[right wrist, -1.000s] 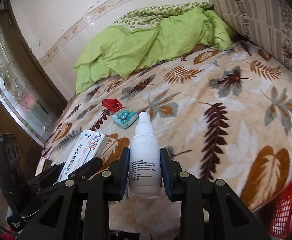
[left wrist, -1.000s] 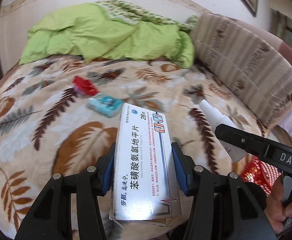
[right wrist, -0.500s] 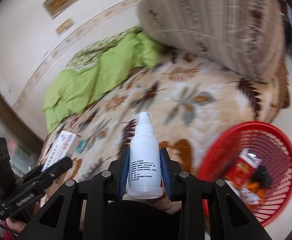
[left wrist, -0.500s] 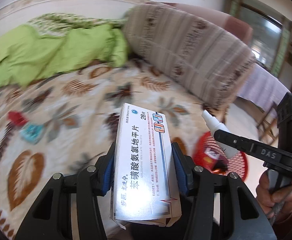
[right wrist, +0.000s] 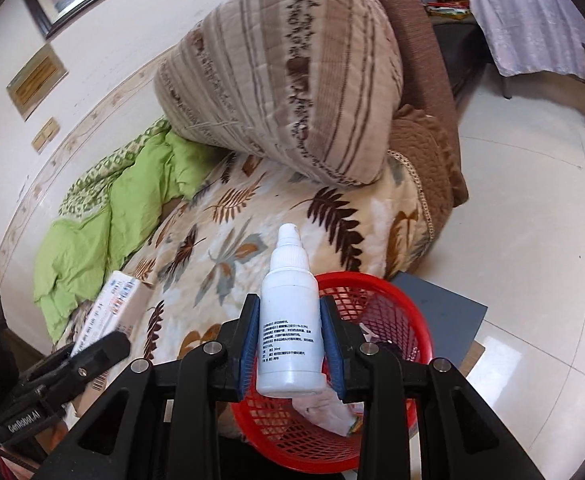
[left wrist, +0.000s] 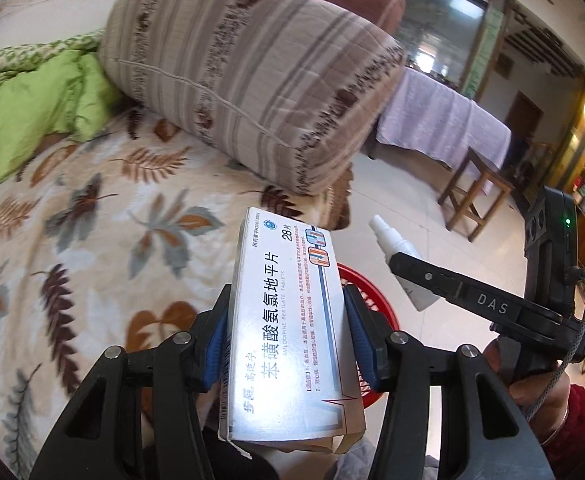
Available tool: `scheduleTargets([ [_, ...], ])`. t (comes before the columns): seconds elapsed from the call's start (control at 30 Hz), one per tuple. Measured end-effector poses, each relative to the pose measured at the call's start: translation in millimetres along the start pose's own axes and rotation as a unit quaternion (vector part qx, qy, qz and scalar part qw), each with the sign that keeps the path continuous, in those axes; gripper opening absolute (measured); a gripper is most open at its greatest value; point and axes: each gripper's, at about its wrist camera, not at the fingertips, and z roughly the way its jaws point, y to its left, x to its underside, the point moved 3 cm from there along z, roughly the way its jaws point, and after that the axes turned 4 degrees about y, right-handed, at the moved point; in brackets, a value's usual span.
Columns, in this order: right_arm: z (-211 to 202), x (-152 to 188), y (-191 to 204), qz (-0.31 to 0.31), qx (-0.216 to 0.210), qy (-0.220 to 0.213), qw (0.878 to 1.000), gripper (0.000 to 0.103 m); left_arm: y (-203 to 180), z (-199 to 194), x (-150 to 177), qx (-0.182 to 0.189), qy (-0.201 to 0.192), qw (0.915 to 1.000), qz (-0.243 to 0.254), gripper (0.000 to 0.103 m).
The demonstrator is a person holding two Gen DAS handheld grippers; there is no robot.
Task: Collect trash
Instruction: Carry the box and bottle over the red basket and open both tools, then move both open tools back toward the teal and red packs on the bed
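My left gripper (left wrist: pixel 286 340) is shut on a white medicine box (left wrist: pixel 288 320) with blue print, held over the bed's edge. My right gripper (right wrist: pixel 290 344) is shut on a white plastic bottle (right wrist: pixel 290 328), held upright just above a red mesh basket (right wrist: pixel 392 320) on the floor. The basket holds some wrappers. In the left wrist view the basket's rim (left wrist: pixel 372 300) shows behind the box, and the bottle (left wrist: pixel 400 256) sits to the right in the right gripper (left wrist: pixel 416 276). In the right wrist view the box (right wrist: pixel 108 308) shows at the left.
The bed has a leaf-print blanket (left wrist: pixel 92 220), a green quilt (right wrist: pixel 112 208) and a big striped bolster (left wrist: pixel 252 80). A grey board (right wrist: pixel 440 316) lies beside the basket. A wooden stool (left wrist: pixel 476 196) and a covered table (left wrist: pixel 444 120) stand on the tiled floor (right wrist: pixel 532 220).
Both grippers have swung right, away from the bed's middle toward the floor. The red basket now lies right under the bottle. The red and teal items on the bed have left view.
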Motion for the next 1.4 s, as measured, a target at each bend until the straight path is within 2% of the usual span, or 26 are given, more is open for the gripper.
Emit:
scheduleTargets([
  [0.03,0,-1,-3,0.003,0.008,-0.001,1.0,0.032,-3,5,-1,0.004,0.003,1.0,0.003,0.053],
  [0.1,0,-1,-9,0.009,0.013,-0.003,1.0,0.034,-8,15,0,0.011,0.017,0.9998,0.007,0.064],
  [0.33,-4,-2,-7,0.006,-0.005,-0.009,1.0,0.034,10,-1,10,0.005,0.009,0.9999,-0.012,0.067],
  [0.47,9,2,21,-0.015,-0.035,0.01,0.999,0.034,40,-23,20,-0.026,-0.003,0.9989,-0.038,0.07],
  [0.6,29,12,63,-0.05,-0.067,0.036,0.996,0.034,82,-51,36,-0.074,-0.016,0.9944,-0.074,0.07],
  [0.73,54,25,110,-0.09,-0.101,0.072,0.988,0.035,130,-81,58,-0.125,-0.032,0.985,-0.114,0.07],
  [0.83,76,39,151,-0.13,-0.12,0.097,0.979,0.036,168,-105,80,-0.164,-0.039,0.9744,-0.148,0.07],
  [0.93,97,53,189,-0.163,-0.142,0.125,0.968,0.038,210,-128,104,-0.203,-0.05,0.9593,-0.189,0.07],
  [1.03,120,70,235,-0.205,-0.161,0.15,0.954,0.044,255,-151,131,-0.246,-0.057,0.9383,-0.237,0.07],
  [1.13,147,95,289,-0.253,-0.187,0.187,0.931,0.048,299,-171,160,-0.291,-0.062,0.9119,-0.282,0.07],
  [1.17,155,103,304,-0.269,-0.194,0.194,0.923,0.051,316,-179,172,-0.315,-0.063,0.8989,-0.298,0.07],
  [1.27,180,127,347,-0.315,-0.208,0.21,0.902,0.053,349,-196,198,-0.35,-0.067,0.8732,-0.332,0.07],
  [1.3,192,137,365,-0.336,-0.213,0.218,0.891,0.055,360,-202,208,-0.359,-0.072,0.864,-0.346,0.07],
  [1.4,223,155,402,-0.376,-0.21,0.226,0.874,0.058,382,-212,230,-0.378,-0.079,0.8455,-0.368,0.07],
])
